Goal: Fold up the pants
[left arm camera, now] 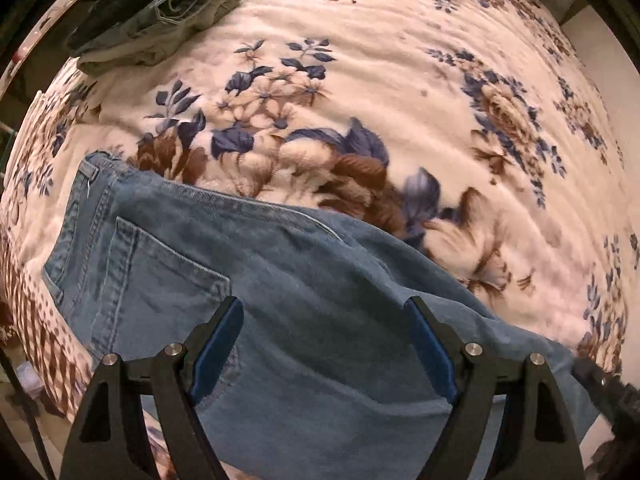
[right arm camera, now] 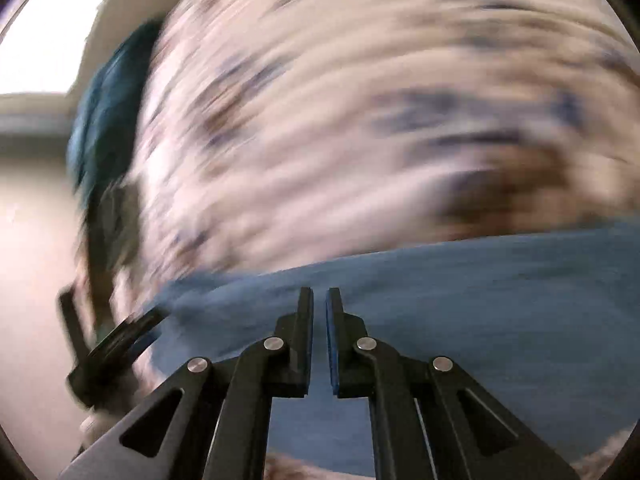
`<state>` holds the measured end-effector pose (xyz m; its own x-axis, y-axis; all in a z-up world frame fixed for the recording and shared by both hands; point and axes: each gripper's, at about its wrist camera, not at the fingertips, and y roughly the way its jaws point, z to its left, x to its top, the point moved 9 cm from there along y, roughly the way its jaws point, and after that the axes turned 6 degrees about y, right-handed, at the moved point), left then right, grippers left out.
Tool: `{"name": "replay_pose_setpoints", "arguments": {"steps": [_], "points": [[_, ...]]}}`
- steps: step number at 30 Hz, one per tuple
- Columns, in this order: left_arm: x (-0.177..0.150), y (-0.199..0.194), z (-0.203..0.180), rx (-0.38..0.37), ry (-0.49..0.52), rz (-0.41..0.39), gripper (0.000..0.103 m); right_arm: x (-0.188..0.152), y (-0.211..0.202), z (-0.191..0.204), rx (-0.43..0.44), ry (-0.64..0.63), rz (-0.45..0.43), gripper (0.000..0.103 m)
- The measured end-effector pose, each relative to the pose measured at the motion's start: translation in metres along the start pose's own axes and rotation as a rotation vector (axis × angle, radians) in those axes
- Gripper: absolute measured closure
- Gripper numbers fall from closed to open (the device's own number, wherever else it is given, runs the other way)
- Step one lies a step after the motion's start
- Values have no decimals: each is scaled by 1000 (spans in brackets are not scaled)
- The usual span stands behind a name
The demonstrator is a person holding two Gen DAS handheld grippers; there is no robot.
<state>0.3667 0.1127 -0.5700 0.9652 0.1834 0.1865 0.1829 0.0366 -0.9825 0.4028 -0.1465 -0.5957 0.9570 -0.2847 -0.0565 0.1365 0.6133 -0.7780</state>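
Light blue denim pants [left arm camera: 256, 280] lie flat on floral fleece bed blanket [left arm camera: 400, 80], waistband left. Left tool [left arm camera: 324, 344] spread above seat, ready to grab. Right tool [right arm camera: 319, 300] nearly pressed together; pinch unclear through blur.

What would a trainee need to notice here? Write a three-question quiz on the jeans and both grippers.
1. True or false: the left gripper is open above the jeans.
2. What lies at the blanket's far left corner? A) folded clothes B) a pillow C) a book
3. Fill in: the right gripper's fingers are nearly ____ over the jeans.

Key: 1 true; 2 A, the folded clothes; 3 closed, with only a thin gap showing and blur hiding whether cloth is pinched.
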Motion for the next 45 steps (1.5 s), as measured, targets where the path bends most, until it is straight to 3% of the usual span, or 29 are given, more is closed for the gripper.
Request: {"name": "replay_pose_setpoints", "arguments": {"steps": [1,2,3,8,9,10,11,15,18,20,22,23,26,27,30,31,32,33,37,40,43,44,45], "points": [[1,1,2,2,6,4,22,2,19,24,-14,-77,35,79],[3,4,7,15,15,8,22,2,38,46,-31,-159,75,60],[3,4,10,24,24,8,22,4,55,62,-50,-224,109,47],[12,15,31,12,30,19,22,-9,119,103,-174,-508,300,47],[13,18,33,1,24,25,22,-13,125,104,-192,-555,322,54],[15,20,35,-4,20,29,22,-17,131,100,-234,-605,332,67],[16,24,38,-1,21,37,22,-16,135,96,-280,-620,328,96],[19,36,49,18,35,58,22,14,126,74,-279,-407,206,99],[18,39,56,-17,0,83,22,24,130,34,-238,-161,240,102],[18,32,55,-50,-12,77,22,27,120,31,-185,-105,228,101],[18,22,46,-86,14,66,22,28,104,33,-188,-125,208,97],[19,20,39,-99,38,65,22,28,93,37,-204,-164,189,90],[18,30,22,-84,118,75,22,26,71,47,-271,-313,175,46],[19,40,19,-53,147,85,22,25,72,48,-298,-358,194,44],[24,55,22,-31,150,96,19,12,72,41,-359,-453,283,46],[26,57,24,-26,148,95,19,7,76,35,-380,-487,307,51],[29,60,26,-23,144,95,19,5,82,32,-400,-495,318,81],[31,61,28,-17,140,93,19,9,86,27,-421,-485,324,90],[38,69,28,-12,150,97,18,21,80,6,-439,-414,249,94],[43,71,24,3,166,92,18,20,85,-1,-432,-374,258,94],[47,63,16,14,157,92,18,23,72,0,-374,-294,235,93],[45,53,13,15,157,76,18,29,62,1,-346,-264,213,91],[41,41,5,14,177,54,18,32,46,2,-314,-230,145,78]]}}
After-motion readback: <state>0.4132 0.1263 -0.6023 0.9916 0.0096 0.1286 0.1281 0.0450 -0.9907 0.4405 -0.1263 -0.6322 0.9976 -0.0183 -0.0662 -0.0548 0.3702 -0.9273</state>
